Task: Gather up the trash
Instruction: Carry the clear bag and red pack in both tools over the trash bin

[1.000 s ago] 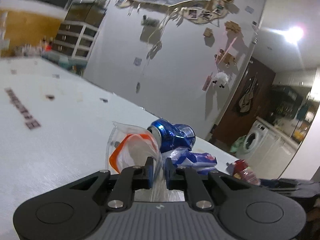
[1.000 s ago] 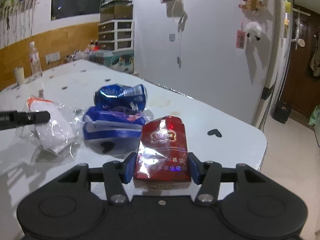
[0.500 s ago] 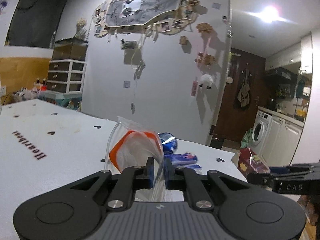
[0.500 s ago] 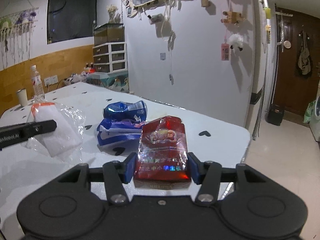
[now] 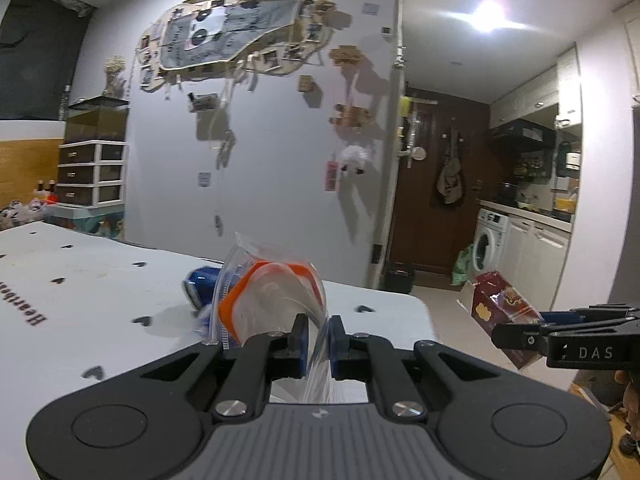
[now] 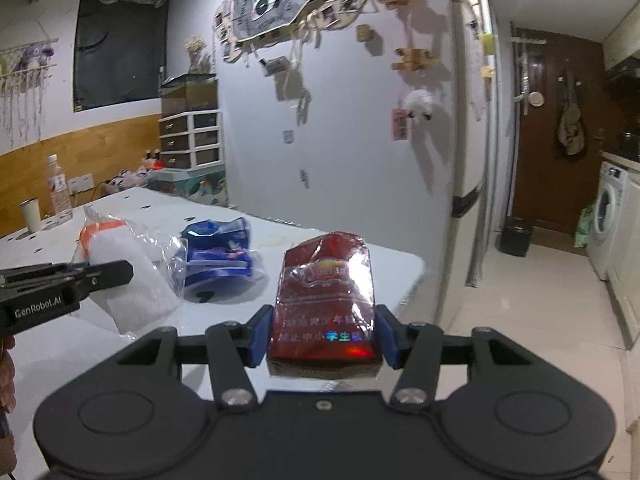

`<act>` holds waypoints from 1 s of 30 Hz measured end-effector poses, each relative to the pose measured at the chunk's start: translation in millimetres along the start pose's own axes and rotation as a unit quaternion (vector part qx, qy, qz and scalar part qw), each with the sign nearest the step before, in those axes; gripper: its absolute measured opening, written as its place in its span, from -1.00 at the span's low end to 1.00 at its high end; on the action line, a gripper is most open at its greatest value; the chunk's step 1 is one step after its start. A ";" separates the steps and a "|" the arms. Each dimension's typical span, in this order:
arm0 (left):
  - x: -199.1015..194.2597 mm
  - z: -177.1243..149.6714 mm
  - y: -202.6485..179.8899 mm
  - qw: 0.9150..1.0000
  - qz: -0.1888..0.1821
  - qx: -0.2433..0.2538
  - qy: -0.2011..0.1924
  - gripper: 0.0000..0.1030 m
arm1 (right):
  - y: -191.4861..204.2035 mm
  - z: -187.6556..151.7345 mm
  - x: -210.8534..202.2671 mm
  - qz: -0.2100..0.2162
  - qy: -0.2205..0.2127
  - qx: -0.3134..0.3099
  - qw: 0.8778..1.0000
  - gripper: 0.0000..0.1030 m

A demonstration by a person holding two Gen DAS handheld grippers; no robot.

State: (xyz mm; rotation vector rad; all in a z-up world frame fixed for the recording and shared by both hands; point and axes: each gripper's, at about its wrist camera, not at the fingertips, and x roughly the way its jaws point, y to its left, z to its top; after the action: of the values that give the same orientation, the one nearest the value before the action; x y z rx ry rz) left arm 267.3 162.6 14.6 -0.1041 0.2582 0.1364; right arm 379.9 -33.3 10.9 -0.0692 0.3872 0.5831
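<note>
The right hand-held gripper (image 6: pixel 322 338) clamps a crumpled red packet (image 6: pixel 326 304) upright between its blue pads, over the white tabletop (image 6: pixel 352 250). Left of the packet lies a crushed blue can (image 6: pixel 218 234) on blue wrapping. Further left, the left hand-held gripper (image 6: pixel 120 272) pinches a clear plastic bag (image 6: pixel 128 284).

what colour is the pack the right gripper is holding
Red, with a shiny clear wrap and pale lettering: the pack shows best in the right wrist view.

My left gripper (image 5: pixel 317 334): jaws pinched nearly together on thin plastic, pointing slightly downward. My right gripper (image 6: pixel 322 334): jaws half apart, pads pressing a red pack, level with the left.
</note>
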 end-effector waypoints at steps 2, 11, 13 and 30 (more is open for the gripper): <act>-0.6 -1.6 -12.6 1.000 -0.010 0.004 0.001 -0.80 | -7.2 -3.0 -10.8 -0.012 -0.003 -0.003 1.000 0.06; -7.2 -7.1 -68.0 0.998 -0.055 0.016 -0.001 -0.80 | -49.0 -18.4 -60.3 -0.051 -0.016 0.013 0.998 0.06; -8.9 -8.8 -81.8 0.998 -0.067 0.017 -0.002 -0.80 | -59.7 -23.5 -70.5 -0.060 -0.017 0.019 0.998 0.06; 17.3 -50.9 -230.5 0.981 -0.173 0.061 0.057 -0.80 | -159.6 -82.3 -144.6 -0.144 -0.004 0.065 0.987 0.06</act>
State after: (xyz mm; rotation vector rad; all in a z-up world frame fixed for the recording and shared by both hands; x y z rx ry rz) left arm 305.3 -68.6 -19.3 -0.0328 0.3580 -0.2329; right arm 329.2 -256.4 -18.2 0.0023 0.3986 0.2713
